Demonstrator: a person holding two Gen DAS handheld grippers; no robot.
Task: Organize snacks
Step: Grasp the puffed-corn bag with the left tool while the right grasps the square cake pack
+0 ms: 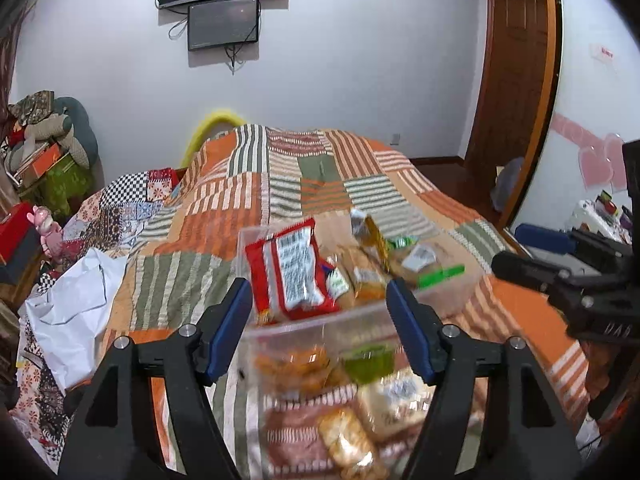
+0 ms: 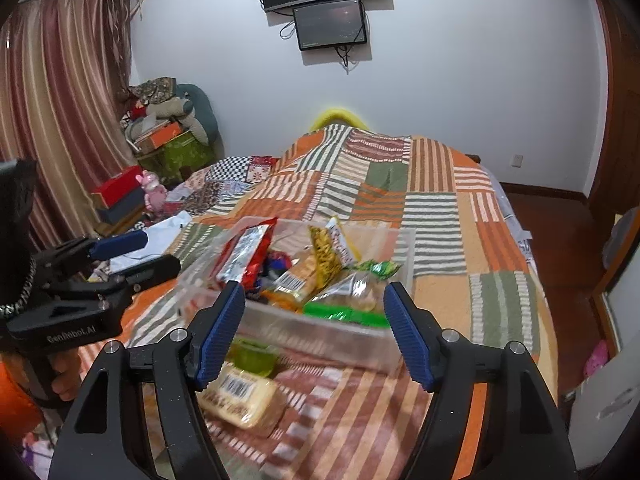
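Observation:
A clear plastic bin [image 1: 460, 292] [image 2: 320, 332] sits on the patchwork bedspread, filled with snack packets: a red packet [image 1: 292, 272] [image 2: 244, 256], a yellow packet [image 2: 330, 252] and a green packet [image 2: 344, 314]. Loose snacks lie in front of it: a green jelly cup [image 1: 368, 360] [image 2: 252, 356], a pale bread pack [image 2: 240, 396] [image 1: 396, 400] and cracker packs [image 1: 344, 440]. My left gripper [image 1: 318, 328] is open and empty, just short of the bin. My right gripper [image 2: 314, 332] is open and empty above the loose snacks. Each gripper shows in the other's view.
The bed [image 2: 432, 200] fills the middle. A white plastic bag [image 1: 76, 312] lies on its left side. Boxes and a pink toy [image 2: 154, 192] stand by the curtain on the left. A wooden door [image 1: 516, 80] and floor are on the right.

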